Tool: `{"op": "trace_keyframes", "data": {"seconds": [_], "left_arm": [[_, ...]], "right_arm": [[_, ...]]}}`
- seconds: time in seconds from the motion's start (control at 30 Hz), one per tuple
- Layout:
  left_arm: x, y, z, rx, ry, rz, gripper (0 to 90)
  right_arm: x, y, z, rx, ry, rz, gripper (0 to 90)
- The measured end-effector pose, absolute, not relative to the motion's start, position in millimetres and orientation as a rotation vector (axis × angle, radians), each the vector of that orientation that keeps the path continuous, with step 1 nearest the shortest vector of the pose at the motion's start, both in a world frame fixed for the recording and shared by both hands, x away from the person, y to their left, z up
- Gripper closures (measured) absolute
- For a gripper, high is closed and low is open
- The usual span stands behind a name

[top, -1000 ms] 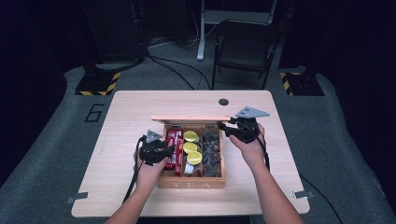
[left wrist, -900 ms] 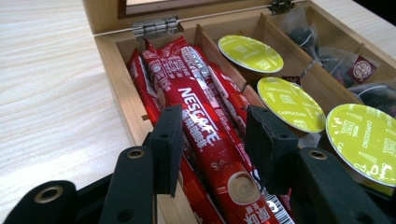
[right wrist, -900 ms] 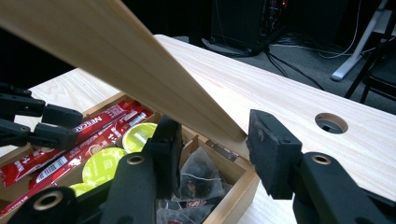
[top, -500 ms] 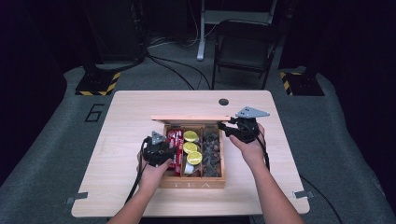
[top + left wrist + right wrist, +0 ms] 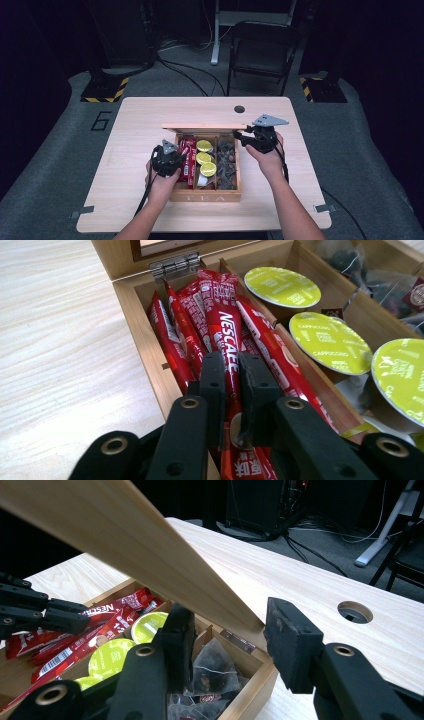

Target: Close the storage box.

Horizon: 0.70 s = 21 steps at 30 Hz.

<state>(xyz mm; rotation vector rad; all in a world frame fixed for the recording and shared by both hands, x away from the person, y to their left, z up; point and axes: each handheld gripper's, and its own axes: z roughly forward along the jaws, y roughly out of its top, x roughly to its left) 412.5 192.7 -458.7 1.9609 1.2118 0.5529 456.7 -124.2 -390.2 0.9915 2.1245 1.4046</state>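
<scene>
An open wooden tea box (image 5: 205, 192) sits mid-table. Its left compartment holds several red Nescafe sticks (image 5: 227, 327), the middle one yellow-lidded capsules (image 5: 282, 286), and the right one clear tea bags (image 5: 215, 670). My left gripper (image 5: 232, 362) reaches into the left compartment. Its jaws have just been closing and now pinch one red stick between the pads. At the box's back right corner my right gripper (image 5: 230, 625) has a jaw on each side of the raised lid (image 5: 125, 535) and holds it open. In the high view the left gripper (image 5: 181, 162) is at the box's left side and the right gripper (image 5: 240, 135) at the lid's (image 5: 205, 126) right end.
The light wooden table (image 5: 135, 130) has a round cable hole (image 5: 239, 109) behind the box. A folding chair (image 5: 262, 50) and cables stand on the dark floor beyond the table's far edge.
</scene>
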Motion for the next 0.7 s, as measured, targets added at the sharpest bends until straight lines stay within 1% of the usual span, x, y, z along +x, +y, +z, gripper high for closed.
{"op": "trace_keyframes", "data": {"seconds": [0.17,0.37,0.43,0.7], "left_arm": [[412.0,196.6,-456.1,1.931,1.238,0.540,82.6],[410.0,207.6,-449.9,1.879,1.260,0.565,82.6],[408.8,211.5,-448.0,1.872,1.260,0.551,82.6],[402.3,231.4,-442.9,1.874,1.259,0.576,82.6]], "right_arm": [[456.5,-124.2,-390.2,0.991,2.127,1.403,55.0],[456.3,-124.2,-390.1,0.990,2.129,1.401,55.0],[456.4,-124.2,-390.1,0.990,2.129,1.401,55.1],[456.4,-124.2,-390.1,0.990,2.129,1.400,55.1]]}}
